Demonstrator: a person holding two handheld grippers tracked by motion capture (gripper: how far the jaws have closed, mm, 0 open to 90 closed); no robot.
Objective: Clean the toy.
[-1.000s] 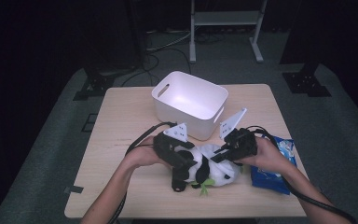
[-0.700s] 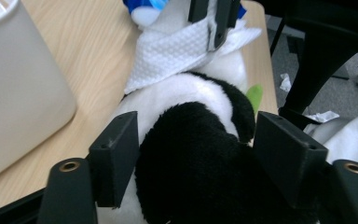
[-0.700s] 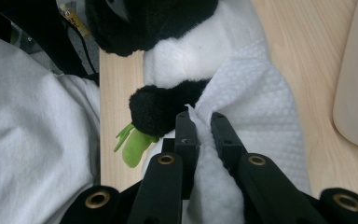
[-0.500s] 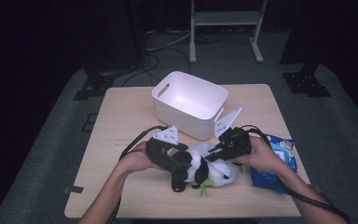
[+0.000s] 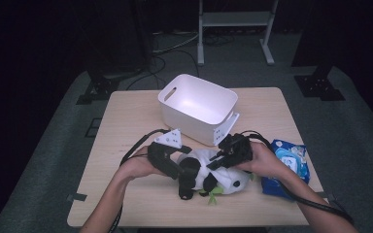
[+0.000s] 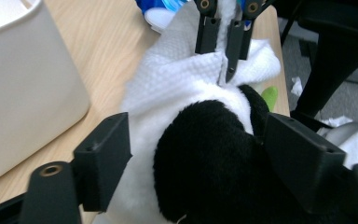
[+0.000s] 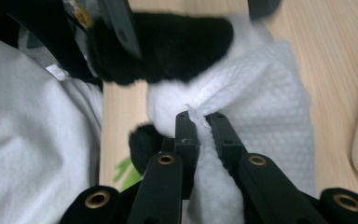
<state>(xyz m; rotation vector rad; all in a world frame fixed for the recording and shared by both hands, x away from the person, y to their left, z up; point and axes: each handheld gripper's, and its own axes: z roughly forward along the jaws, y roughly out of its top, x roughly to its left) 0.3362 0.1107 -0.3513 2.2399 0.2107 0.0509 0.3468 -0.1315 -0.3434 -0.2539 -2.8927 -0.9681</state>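
Jaws of right gripper (image 7: 200, 122) pinching white wipe (image 6: 186, 77) draped over panda toy (image 5: 211, 174) on table (image 5: 126, 121); left gripper (image 6: 196, 149) just opening, apparently straddling toy's black limb. Risk: wipe tearing if tugged.

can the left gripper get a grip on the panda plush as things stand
Probably yes: the left gripper has just been opening, and the panda plush's black part already sits between its open jaws. The right gripper only pinches the white wipe farther along.
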